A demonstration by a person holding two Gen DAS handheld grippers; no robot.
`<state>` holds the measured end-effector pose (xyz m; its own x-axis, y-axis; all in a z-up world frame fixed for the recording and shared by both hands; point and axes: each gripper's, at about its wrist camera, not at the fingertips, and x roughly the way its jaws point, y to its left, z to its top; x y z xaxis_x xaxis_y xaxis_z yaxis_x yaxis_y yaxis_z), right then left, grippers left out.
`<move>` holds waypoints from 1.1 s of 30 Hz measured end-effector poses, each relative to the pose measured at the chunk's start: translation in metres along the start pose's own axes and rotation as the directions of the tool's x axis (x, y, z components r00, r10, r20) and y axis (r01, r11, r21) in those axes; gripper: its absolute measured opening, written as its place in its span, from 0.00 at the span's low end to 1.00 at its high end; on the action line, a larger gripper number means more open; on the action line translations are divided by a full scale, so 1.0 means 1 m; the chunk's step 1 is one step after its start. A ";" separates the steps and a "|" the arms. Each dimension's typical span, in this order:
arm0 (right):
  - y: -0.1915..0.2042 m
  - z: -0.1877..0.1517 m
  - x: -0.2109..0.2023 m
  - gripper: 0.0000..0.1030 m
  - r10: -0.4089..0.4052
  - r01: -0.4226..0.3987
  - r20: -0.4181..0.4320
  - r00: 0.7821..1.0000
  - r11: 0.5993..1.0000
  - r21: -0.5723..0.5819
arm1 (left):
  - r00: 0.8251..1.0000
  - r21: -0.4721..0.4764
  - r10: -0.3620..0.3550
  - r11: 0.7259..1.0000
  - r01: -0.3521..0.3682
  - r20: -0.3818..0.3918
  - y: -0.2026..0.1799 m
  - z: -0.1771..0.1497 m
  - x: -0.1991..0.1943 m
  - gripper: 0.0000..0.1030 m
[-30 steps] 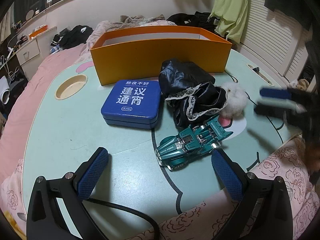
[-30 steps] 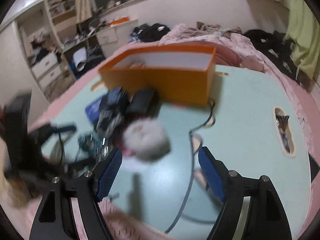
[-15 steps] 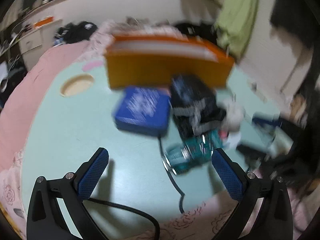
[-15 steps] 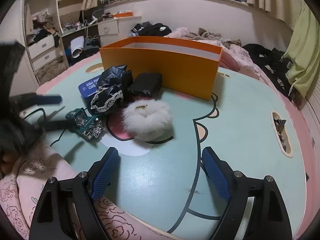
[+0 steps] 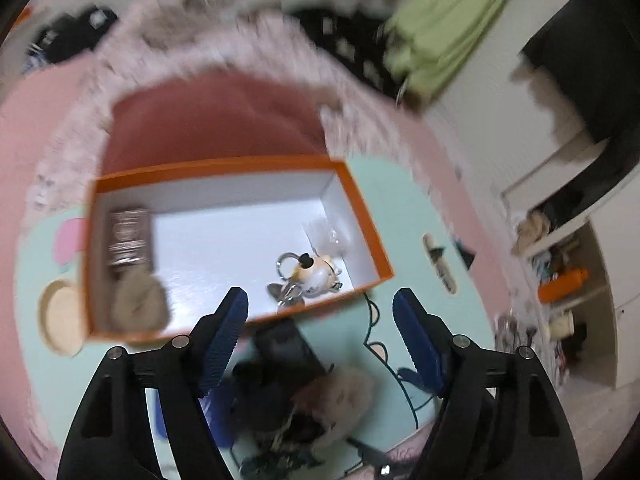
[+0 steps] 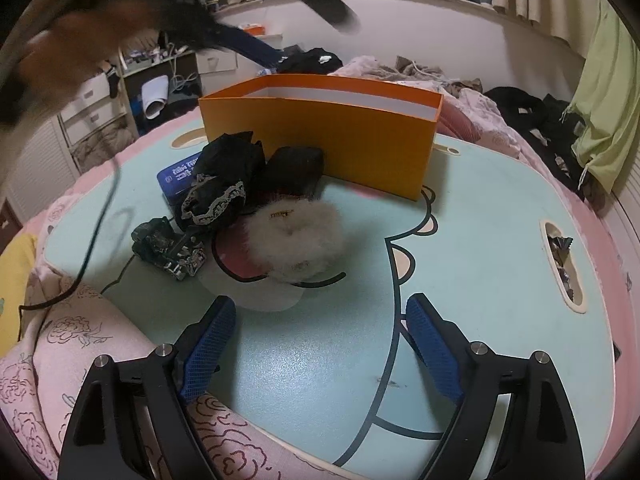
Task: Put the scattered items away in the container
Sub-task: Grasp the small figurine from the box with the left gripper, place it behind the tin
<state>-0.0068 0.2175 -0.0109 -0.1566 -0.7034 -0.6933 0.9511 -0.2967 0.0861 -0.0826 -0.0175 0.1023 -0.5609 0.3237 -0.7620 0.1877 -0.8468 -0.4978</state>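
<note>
My left gripper [image 5: 320, 300] hovers over the orange box [image 5: 360, 216] and looks down into it. Its jaws are closing with nothing between them. In the box lie a dark wallet [image 5: 130, 236], a beige fuzzy thing [image 5: 138, 304], a keychain figure [image 5: 308, 276] and a clear bag [image 5: 328, 236]. My right gripper [image 6: 320, 312] stands open and empty low over the table's near edge. Ahead of it lie a white fluffy item [image 6: 296, 240], a green toy car [image 6: 168, 244], black lace cloth [image 6: 224, 184], a black pouch [image 6: 296, 168] and a blue tin [image 6: 180, 172], all before the orange box [image 6: 320, 136].
The mint table [image 6: 480, 240] has a slot with wrappers [image 6: 560, 256] at the right and a round cup recess [image 5: 60, 316] left of the box. A black cable [image 6: 100, 208] hangs from the blurred hand [image 6: 80, 20] above. Pink bedding [image 6: 100, 340] surrounds the table.
The left gripper rose from low over the table to above the box, tipping down into it, and its jaws narrowed. The right gripper stayed put and its jaws widened slightly.
</note>
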 end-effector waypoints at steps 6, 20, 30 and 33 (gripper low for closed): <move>0.001 0.000 0.000 0.84 0.000 0.000 0.002 1.000 1.000 0.003 | 0.979 -0.066 0.040 0.996 -0.054 -0.201 0.008 0.028 0.072 0.53; 0.001 -0.001 -0.001 0.85 -0.001 0.001 0.004 1.000 1.000 0.009 | 0.974 -0.193 -0.131 0.977 0.094 -0.185 0.045 0.028 0.090 0.34; 0.000 -0.001 -0.001 0.85 -0.002 0.002 0.004 1.000 1.000 0.010 | 0.978 -0.177 -0.208 0.962 0.207 0.014 0.048 0.036 0.030 0.32; -0.001 -0.001 0.000 0.85 -0.002 0.002 0.004 1.000 1.000 0.011 | 0.977 -0.095 -0.203 0.974 0.208 0.064 0.040 0.021 -0.008 0.33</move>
<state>-0.0070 0.2189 -0.0115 -0.1595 -0.7055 -0.6905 0.9478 -0.3050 0.0928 -0.0877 -0.0627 0.0971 -0.6378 0.4608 -0.6172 0.1423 -0.7170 -0.6824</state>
